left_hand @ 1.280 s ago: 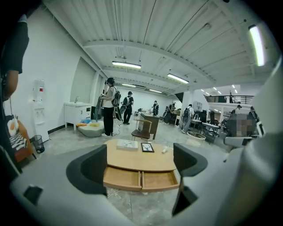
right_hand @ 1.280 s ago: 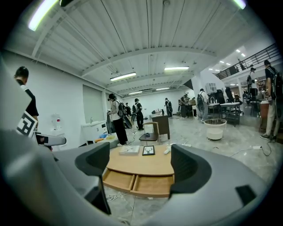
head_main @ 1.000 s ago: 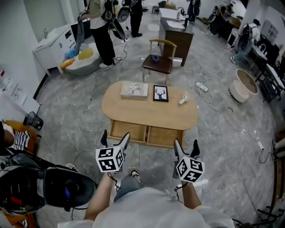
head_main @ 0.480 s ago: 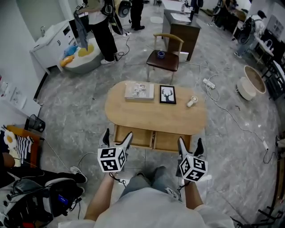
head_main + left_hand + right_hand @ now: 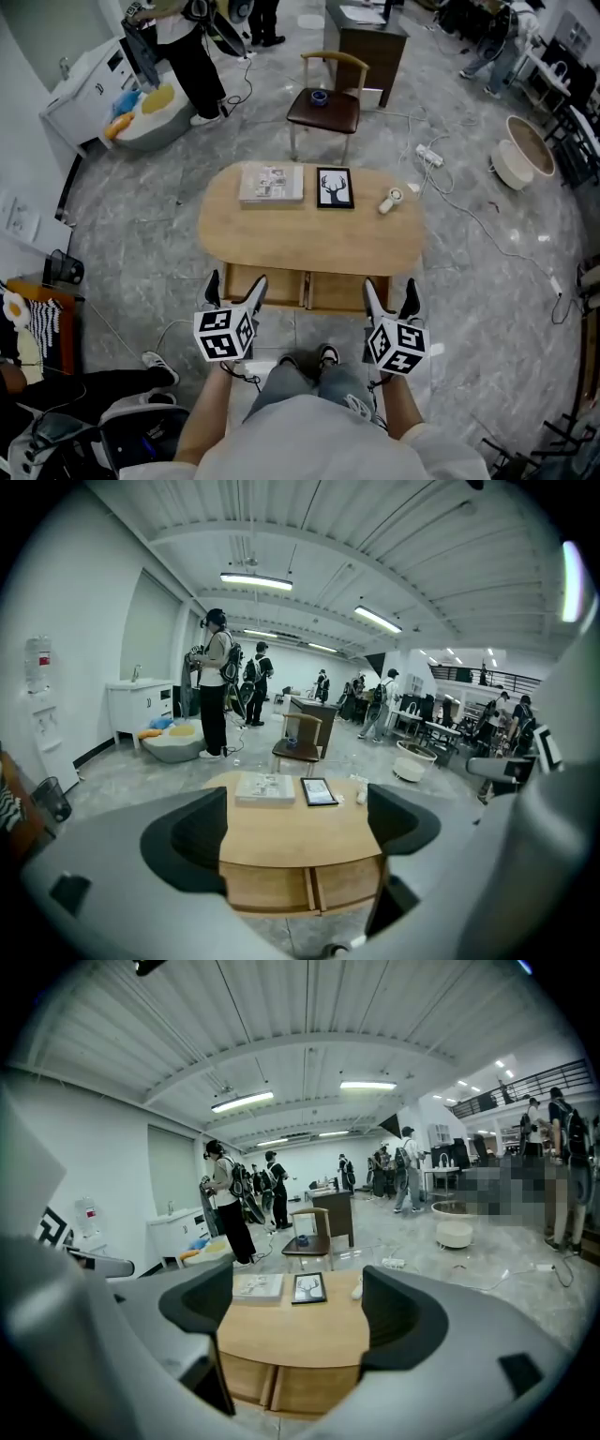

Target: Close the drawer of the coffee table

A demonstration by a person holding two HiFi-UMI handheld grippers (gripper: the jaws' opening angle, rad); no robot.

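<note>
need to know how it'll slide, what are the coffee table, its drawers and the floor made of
Coffee table: looks like light wood or veneer, matte, even tan tone. Drawers: same pale wood look. Floor: grey marbled stone or tile, slight sheen.

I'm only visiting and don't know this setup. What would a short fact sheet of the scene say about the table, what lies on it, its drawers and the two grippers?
Coffee table: oval, wooden, directly ahead of the person
On top: book, framed deer picture, small white object
Left drawer: appears pulled out
Right drawer: appears pulled out
Left gripper: open, empty, in front of the left drawer
Right gripper: open, empty, near the right drawer's outer end
Contact with the drawers: none visible
</note>
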